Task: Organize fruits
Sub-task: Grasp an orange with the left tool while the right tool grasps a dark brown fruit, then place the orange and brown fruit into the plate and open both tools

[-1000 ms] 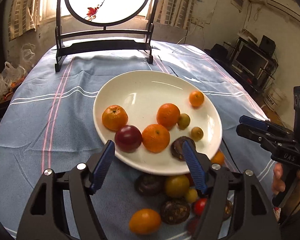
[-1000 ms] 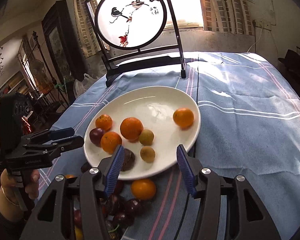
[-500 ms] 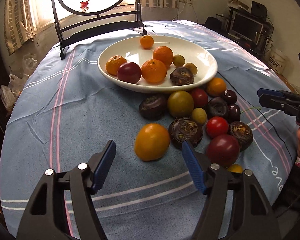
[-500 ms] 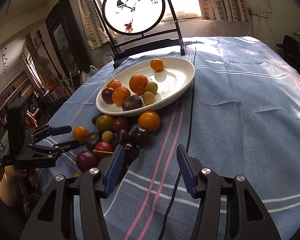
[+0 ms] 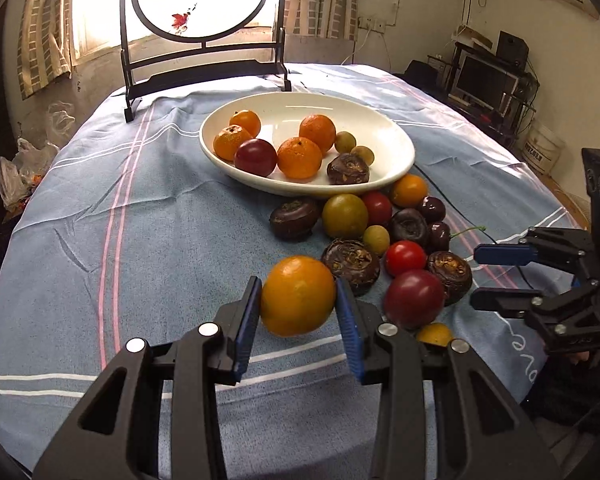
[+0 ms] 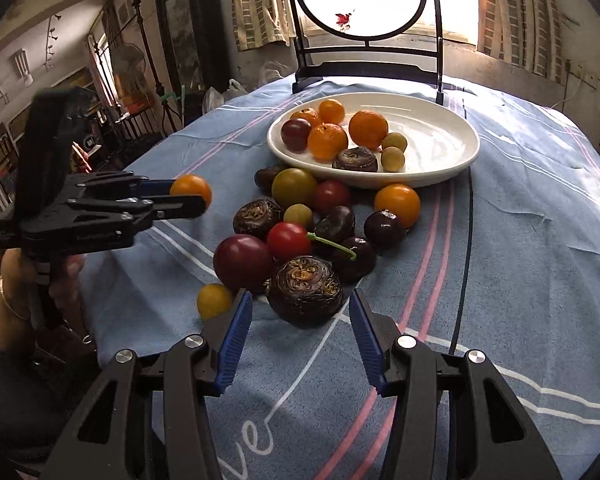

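My left gripper [image 5: 298, 300] is shut on an orange [image 5: 298, 295], held just above the blue cloth; it also shows in the right wrist view [image 6: 191, 191]. My right gripper [image 6: 300, 312] is open, its blue pads either side of a dark brown water chestnut [image 6: 305, 290]. A white plate [image 5: 396, 148] holds several oranges, a red plum and small fruits. A pile of loose fruit [image 5: 380, 232] lies on the cloth in front of the plate.
A round painted screen on a black stand [image 5: 204, 76] stands behind the plate. A black cable [image 6: 462, 240] runs across the cloth right of the pile. Furniture and a monitor [image 5: 484, 76] stand beyond the table's right edge.
My left gripper has closed on the orange and lifted it slightly. My right gripper has moved forward and down to the water chestnut at the pile's near edge.
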`<state>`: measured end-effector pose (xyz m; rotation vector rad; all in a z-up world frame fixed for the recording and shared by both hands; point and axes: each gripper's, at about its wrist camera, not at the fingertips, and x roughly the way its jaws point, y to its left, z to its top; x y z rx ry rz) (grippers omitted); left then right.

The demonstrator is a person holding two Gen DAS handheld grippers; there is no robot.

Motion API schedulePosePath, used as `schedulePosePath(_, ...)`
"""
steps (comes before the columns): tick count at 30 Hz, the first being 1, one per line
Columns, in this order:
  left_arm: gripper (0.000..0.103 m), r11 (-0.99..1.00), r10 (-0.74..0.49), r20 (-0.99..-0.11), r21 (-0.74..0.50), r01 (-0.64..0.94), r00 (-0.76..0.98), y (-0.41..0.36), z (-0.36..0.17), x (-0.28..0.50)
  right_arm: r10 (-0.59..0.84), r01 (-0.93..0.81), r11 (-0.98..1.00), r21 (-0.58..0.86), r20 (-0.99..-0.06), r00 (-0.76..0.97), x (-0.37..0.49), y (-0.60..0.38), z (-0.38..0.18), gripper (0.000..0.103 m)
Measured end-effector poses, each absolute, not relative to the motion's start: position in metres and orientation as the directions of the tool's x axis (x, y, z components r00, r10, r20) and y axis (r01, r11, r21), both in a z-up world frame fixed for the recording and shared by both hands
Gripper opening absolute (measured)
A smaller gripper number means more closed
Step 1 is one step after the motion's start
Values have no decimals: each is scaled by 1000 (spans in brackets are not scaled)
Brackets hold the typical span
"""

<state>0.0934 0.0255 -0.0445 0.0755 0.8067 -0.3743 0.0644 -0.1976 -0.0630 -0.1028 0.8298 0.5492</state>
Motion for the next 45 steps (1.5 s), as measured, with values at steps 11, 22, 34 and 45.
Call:
schedulePosePath(11, 36, 916, -339, -698, -90, 391, 631, 20, -35, 76, 425, -470, 869, 155, -719, 550, 70, -198, -69, 44)
schedulePosePath(22, 36, 902, -408, -684, -200, 383, 604, 17, -21, 98, 481, -424, 871, 247, -599, 640, 70, -252, -13, 44)
schedulePosePath(34, 37, 922, -367, -693, -185, 340, 620, -19, 3, 222, 401, -319, 915, 246, -627, 668, 196, -250, -5, 44)
schedulePosePath(45, 63, 950, -297, -710, -151, 273, 638, -20, -8, 241, 374, -303, 927, 221, -599, 708, 205, -249, -3, 65)
